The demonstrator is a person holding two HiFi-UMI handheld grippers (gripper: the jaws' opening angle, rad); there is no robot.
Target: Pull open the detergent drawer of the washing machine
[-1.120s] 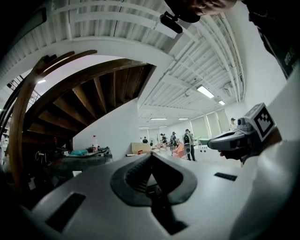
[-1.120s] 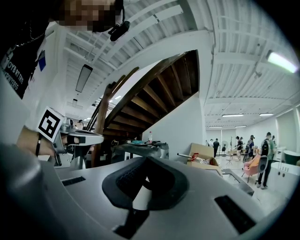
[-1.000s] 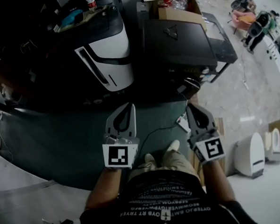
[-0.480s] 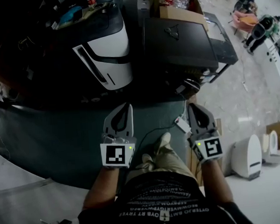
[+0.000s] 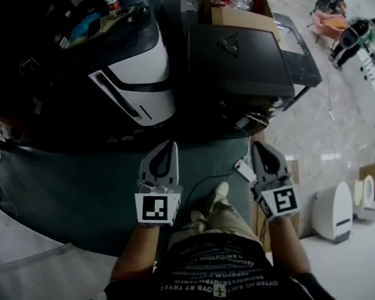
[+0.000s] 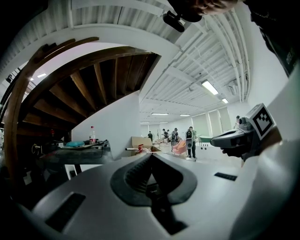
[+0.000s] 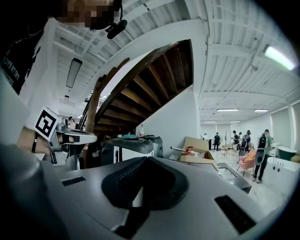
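The washing machine (image 5: pixel 138 70) stands ahead on the dark floor. It is white with a black top and a long dark strip on its front; I cannot make out the drawer. It also shows in the left gripper view (image 6: pixel 75 154) and the right gripper view (image 7: pixel 136 146). My left gripper (image 5: pixel 169 145) is held level in front of me, short of the machine, its jaws together and empty. My right gripper (image 5: pixel 259 145) hangs beside it, jaws also together with nothing in them. Each shows in the other's view: the right gripper (image 6: pixel 234 138) and the left gripper (image 7: pixel 77 137).
A black appliance (image 5: pixel 239 54) stands right of the washing machine, with an open cardboard box (image 5: pixel 239 13) behind it. A white power strip and cable (image 5: pixel 244 169) lie on the floor by my right gripper. White units (image 5: pixel 334 210) stand at the right. People (image 5: pixel 345 38) are far off.
Both grippers have edged forward with the person's step. The two machines sit slightly higher and further left in the head view. The jaws look the same as before.
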